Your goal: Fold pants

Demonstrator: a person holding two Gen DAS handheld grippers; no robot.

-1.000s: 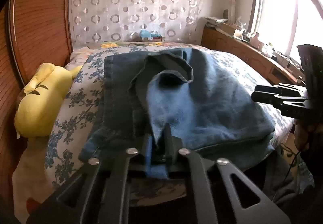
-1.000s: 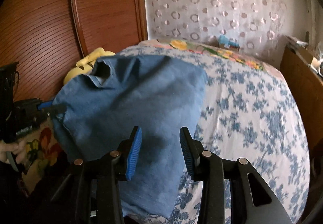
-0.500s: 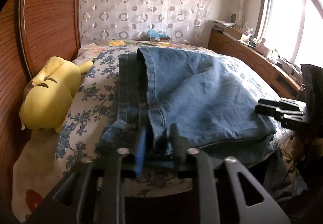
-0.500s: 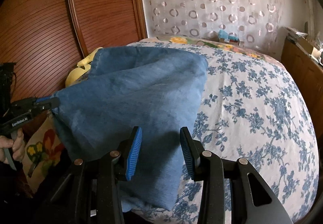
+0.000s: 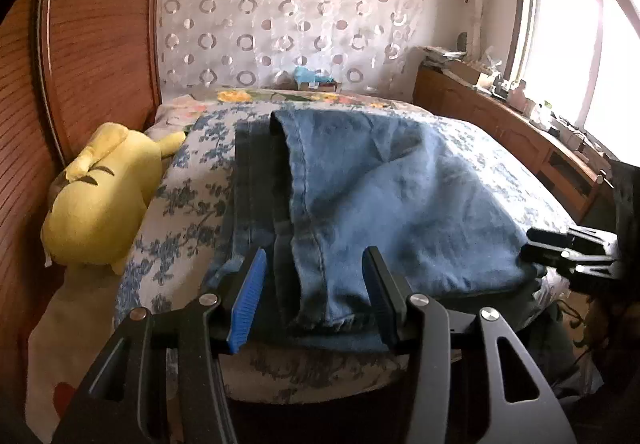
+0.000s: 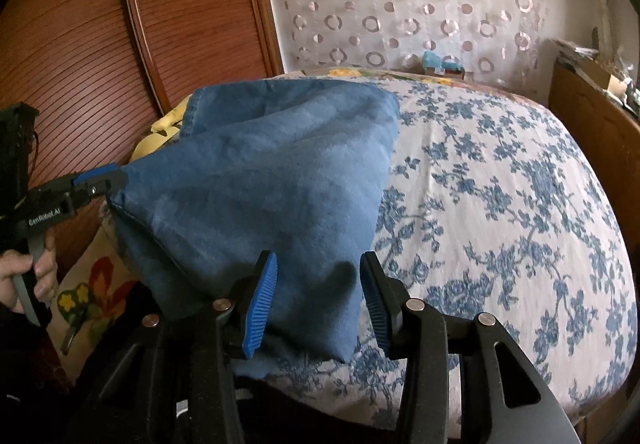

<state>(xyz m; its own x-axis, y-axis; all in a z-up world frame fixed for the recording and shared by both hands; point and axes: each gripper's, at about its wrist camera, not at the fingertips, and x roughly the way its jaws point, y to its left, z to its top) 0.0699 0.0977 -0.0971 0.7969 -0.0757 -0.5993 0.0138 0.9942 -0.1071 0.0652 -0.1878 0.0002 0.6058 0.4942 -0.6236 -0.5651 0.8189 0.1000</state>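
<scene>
Blue jeans [image 5: 400, 196] lie folded on the flowered bedspread [image 6: 500, 184], their near edge hanging over the bed's end. My left gripper [image 5: 316, 256] is at the near left hem, its jaws opening. The hem lies between the blue pads [image 5: 248, 300] without being pressed. In the right wrist view the left gripper [image 6: 114, 180] sits at the jeans' left corner, held by a hand [image 6: 24, 272]. My right gripper [image 6: 318, 300] is over the near right corner of the jeans [image 6: 280, 172]. Its jaws are opening slightly and do not press the cloth between them. It also shows at the right edge [image 5: 532, 244].
A yellow plush toy [image 5: 96, 196] lies left of the bed against the wooden panel [image 5: 100, 24]. A low wooden cabinet [image 5: 500, 116] with clutter runs under the window on the right. A flowered pillow [image 6: 88, 292] sits at the bed's near left corner.
My left jaws were shut on the jeans' hem and now stand apart. The raised, rumpled layer has settled flat on the bed. The right jaws have widened slightly.
</scene>
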